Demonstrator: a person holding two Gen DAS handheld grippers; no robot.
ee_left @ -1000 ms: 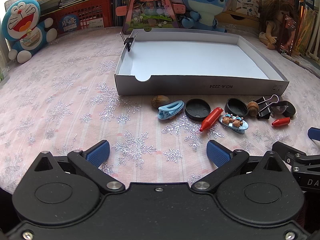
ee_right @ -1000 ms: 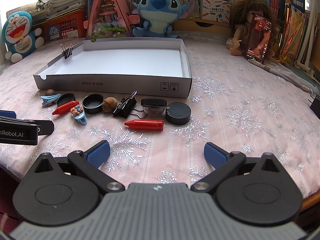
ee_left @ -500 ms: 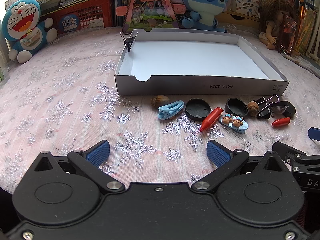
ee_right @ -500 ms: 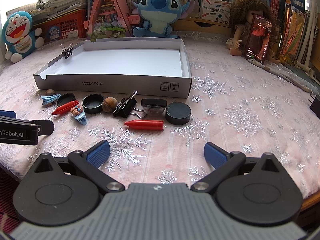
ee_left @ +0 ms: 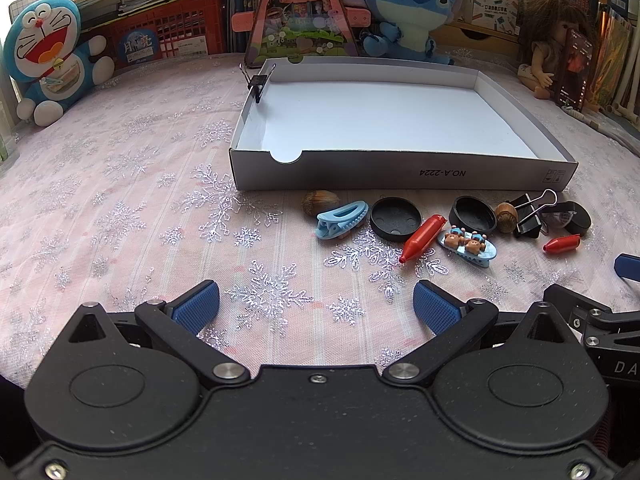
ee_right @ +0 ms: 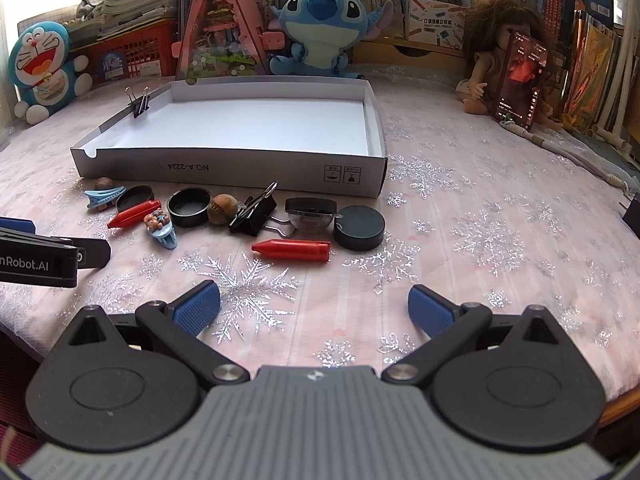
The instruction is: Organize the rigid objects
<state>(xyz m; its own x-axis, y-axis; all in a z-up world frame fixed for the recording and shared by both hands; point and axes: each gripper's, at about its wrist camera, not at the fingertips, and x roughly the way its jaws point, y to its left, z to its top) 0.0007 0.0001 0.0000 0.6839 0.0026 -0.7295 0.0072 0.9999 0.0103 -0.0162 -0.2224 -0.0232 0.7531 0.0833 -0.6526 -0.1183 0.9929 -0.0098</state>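
Observation:
A shallow white cardboard tray (ee_left: pixel 400 172) (ee_right: pixel 240 168) lies on the pink snowflake cloth, bare inside, with a small black binder clip (ee_left: pixel 258 82) on its left rim. In front of it lies a row of small items: a blue hair clip (ee_left: pixel 342 218), black round lids (ee_left: pixel 395 224), a red crayon (ee_left: pixel 423 238) (ee_right: pixel 134 213), a blue bear clip (ee_left: pixel 467 245), nuts (ee_right: pixel 221 208), a black binder clip (ee_right: pixel 254 212), a second red crayon (ee_right: pixel 294 250) and a black puck (ee_right: pixel 359 227). My left gripper (ee_left: pixel 316 306) and right gripper (ee_right: pixel 314 306) are both open and empty, short of the row.
Plush toys, a Doraemon (ee_left: pixel 44 60) and a Stitch (ee_right: pixel 320 28), a doll with a phone (ee_right: pixel 516 76), a red crate and books line the back. The left gripper's body (ee_right: pixel 40 256) shows at the left of the right wrist view.

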